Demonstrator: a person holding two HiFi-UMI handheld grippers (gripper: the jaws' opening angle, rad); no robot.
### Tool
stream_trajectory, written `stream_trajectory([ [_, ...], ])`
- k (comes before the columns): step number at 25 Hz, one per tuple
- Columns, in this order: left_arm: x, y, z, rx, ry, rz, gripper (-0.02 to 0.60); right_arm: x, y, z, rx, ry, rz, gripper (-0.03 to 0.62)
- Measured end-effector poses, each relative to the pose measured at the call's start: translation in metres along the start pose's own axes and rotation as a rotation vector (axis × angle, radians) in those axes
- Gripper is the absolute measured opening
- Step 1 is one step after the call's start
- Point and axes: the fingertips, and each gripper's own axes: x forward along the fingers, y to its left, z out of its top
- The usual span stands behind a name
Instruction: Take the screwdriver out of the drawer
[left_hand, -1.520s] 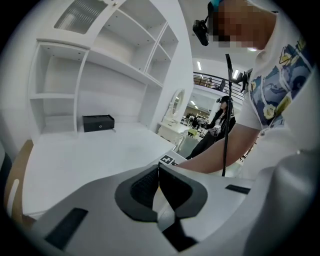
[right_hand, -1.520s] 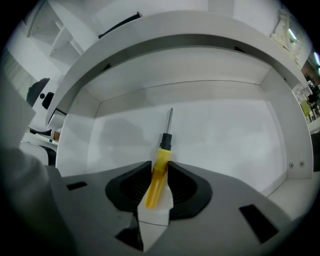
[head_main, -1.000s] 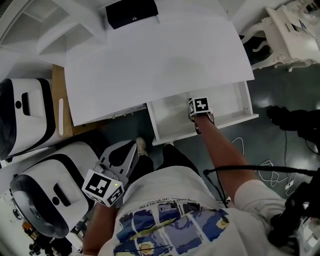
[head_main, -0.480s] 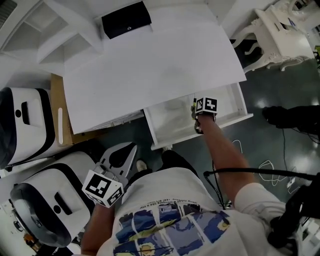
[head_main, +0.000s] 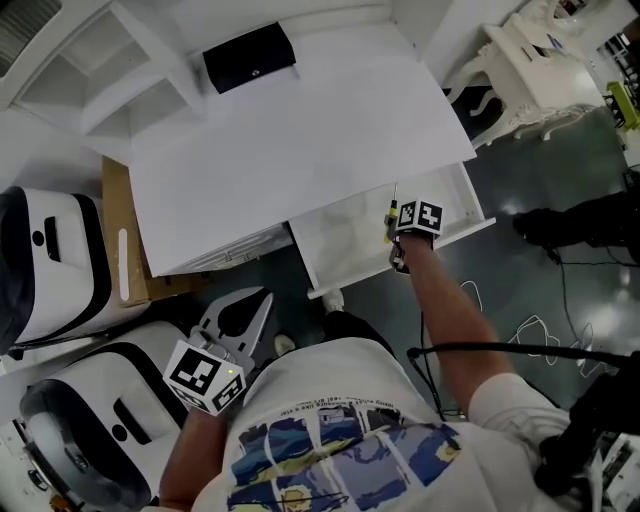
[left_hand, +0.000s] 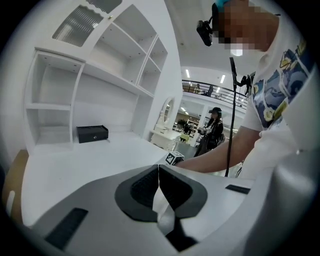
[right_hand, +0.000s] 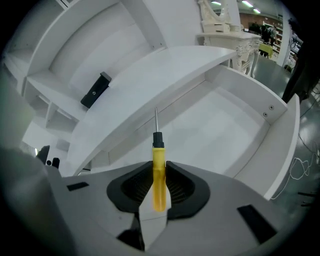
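Observation:
A yellow-handled screwdriver (right_hand: 158, 170) with a black collar and thin metal shaft sits clamped between the pads of my right gripper (right_hand: 159, 186), shaft pointing out ahead. In the head view the right gripper (head_main: 397, 240) hovers over the open white drawer (head_main: 340, 262) under the desk's right end, and the screwdriver (head_main: 390, 215) shows just left of its marker cube. The drawer (right_hand: 280, 145) below it looks bare inside. My left gripper (head_main: 240, 318) hangs low at the left, away from the drawer. In the left gripper view its jaws (left_hand: 159, 186) are closed together with nothing between them.
A white desk (head_main: 290, 140) carries a black box (head_main: 249, 56) at its back edge. White shelving (left_hand: 90, 80) rises behind it. Two white-and-black machines (head_main: 60, 250) stand at the left, an ornate white table (head_main: 540, 70) at the upper right, and cables (head_main: 520, 340) trail on the dark floor.
My right gripper has risen out of the drawer with the screwdriver in its grip and has rolled. The left gripper has shifted only slightly.

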Motion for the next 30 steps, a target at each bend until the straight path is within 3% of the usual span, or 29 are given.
stream_trajectory([
  [7,-0.038,0.002,-0.007,0.015,-0.043,-0.021,0.014,-0.031,0.013,-0.017,0.031,-0.071,0.005,0.097],
  [22,-0.118,0.009,-0.039,0.043,-0.069,-0.039,0.014,-0.099,0.092,-0.106,-0.154,-0.137,0.053,0.098],
  [30,-0.156,0.003,-0.057,0.072,-0.062,-0.042,0.014,-0.141,0.147,-0.161,-0.264,-0.165,0.124,0.098],
])
